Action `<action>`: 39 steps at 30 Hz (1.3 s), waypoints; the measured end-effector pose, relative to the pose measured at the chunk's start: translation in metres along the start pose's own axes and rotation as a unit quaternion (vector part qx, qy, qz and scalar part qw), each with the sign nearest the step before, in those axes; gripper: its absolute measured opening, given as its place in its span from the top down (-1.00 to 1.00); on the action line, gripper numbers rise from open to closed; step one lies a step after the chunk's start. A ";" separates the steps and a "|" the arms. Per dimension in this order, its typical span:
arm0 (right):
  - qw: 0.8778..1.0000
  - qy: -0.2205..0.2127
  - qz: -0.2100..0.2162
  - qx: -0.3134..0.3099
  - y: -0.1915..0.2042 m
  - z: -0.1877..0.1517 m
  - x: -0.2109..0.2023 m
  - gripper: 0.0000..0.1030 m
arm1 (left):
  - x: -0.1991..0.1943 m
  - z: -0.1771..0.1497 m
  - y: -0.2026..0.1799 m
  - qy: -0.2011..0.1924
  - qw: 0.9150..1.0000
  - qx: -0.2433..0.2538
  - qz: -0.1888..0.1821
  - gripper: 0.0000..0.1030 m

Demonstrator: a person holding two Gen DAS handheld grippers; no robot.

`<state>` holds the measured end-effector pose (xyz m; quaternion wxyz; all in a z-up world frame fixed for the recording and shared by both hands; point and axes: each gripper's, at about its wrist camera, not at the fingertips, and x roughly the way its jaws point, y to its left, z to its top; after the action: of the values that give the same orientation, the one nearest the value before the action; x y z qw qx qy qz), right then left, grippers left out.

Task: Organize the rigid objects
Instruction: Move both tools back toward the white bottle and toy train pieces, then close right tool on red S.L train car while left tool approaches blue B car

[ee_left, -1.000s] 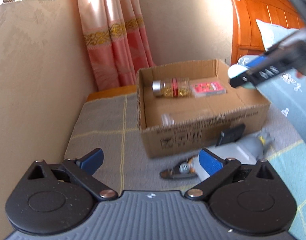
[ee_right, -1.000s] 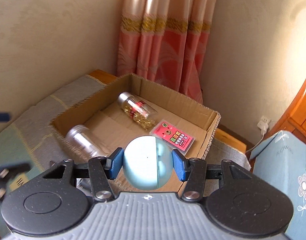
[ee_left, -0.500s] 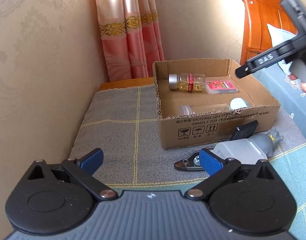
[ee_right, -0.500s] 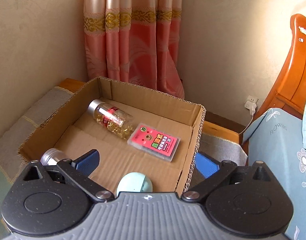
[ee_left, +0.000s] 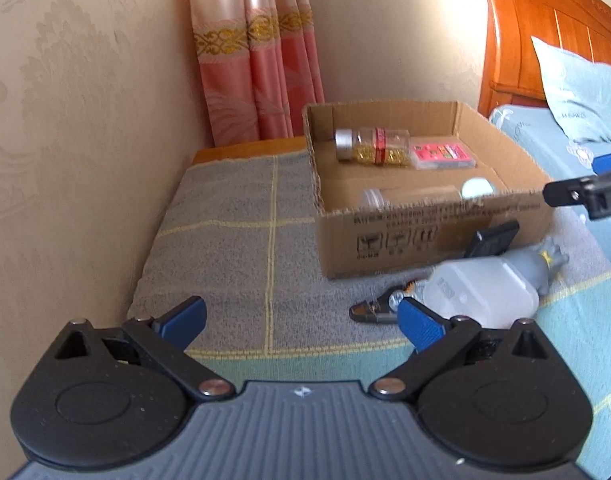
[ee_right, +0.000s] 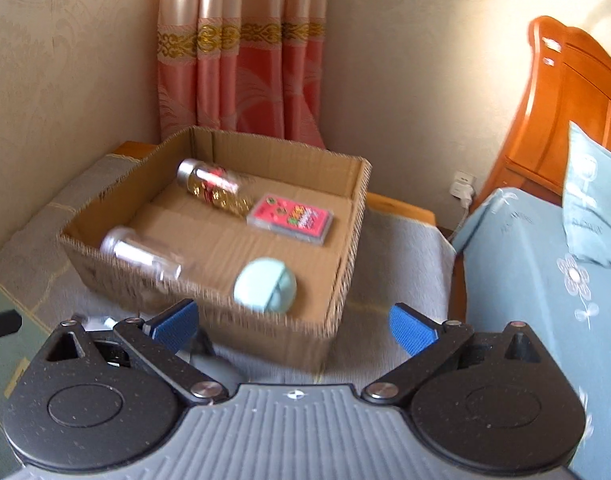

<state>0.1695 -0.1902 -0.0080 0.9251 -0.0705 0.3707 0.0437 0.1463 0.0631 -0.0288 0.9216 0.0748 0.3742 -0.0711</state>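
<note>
Left wrist view: the left tool (ee_left: 301, 320) sits at the bottom of the frame with its blue pads spread wide and nothing between them; ahead lies a grey checked mat (ee_left: 241, 248) with yellow lines; the cardboard box (ee_left: 433, 232) stands right of centre on it; inside, toward the back wall, a capsule jar (ee_left: 373, 146) lies on its side with a pink card pack (ee_left: 443, 156) just beside it on the right; nearer the front wall lie a clear jar (ee_left: 409, 196) and a pale blue round case (ee_left: 478, 188); in front of the box, on the mat, a translucent white container (ee_left: 481, 292) lies touching a grey figurine (ee_left: 541, 264), with a black clip-like item (ee_left: 491, 238) leaning against the box and a small dark tool-shaped object (ee_left: 375, 308) at the lower centre, blurred; part of the right tool (ee_left: 585, 196) juts in from the right edge.

Right wrist view: the right tool (ee_right: 293, 324) is likewise fully spread and grips nothing; the box (ee_right: 265, 320) fills the centre; the pale blue case (ee_right: 265, 286) rests in its near right corner, the clear jar (ee_right: 141, 256) at the near left, the capsule jar (ee_right: 213, 186) and card pack (ee_right: 291, 218) farther back; a pink curtain (ee_right: 241, 40) hangs behind, and a blue-covered bed (ee_right: 537, 280) lies at the right.
</note>
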 end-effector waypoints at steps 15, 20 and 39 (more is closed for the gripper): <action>0.998 0.050 0.043 0.004 0.005 -0.072 -0.010 -1.00 | 0.012 -0.023 -0.043 0.049 0.994 0.063 -0.073 -0.97; 0.989 0.061 0.134 -0.006 0.021 -0.078 -0.014 -1.00 | 0.012 -0.020 -0.040 0.048 0.996 0.059 -0.053 -0.97; 0.986 0.090 0.121 -0.077 0.065 -0.102 0.017 -1.00 | 0.043 -0.017 -0.056 0.070 0.992 0.018 -0.101 -0.97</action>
<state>0.1040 -0.1419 -0.0993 0.8678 -0.0999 0.4535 0.1768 0.1543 0.0083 -0.0760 0.8799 0.0580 0.4418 -0.1653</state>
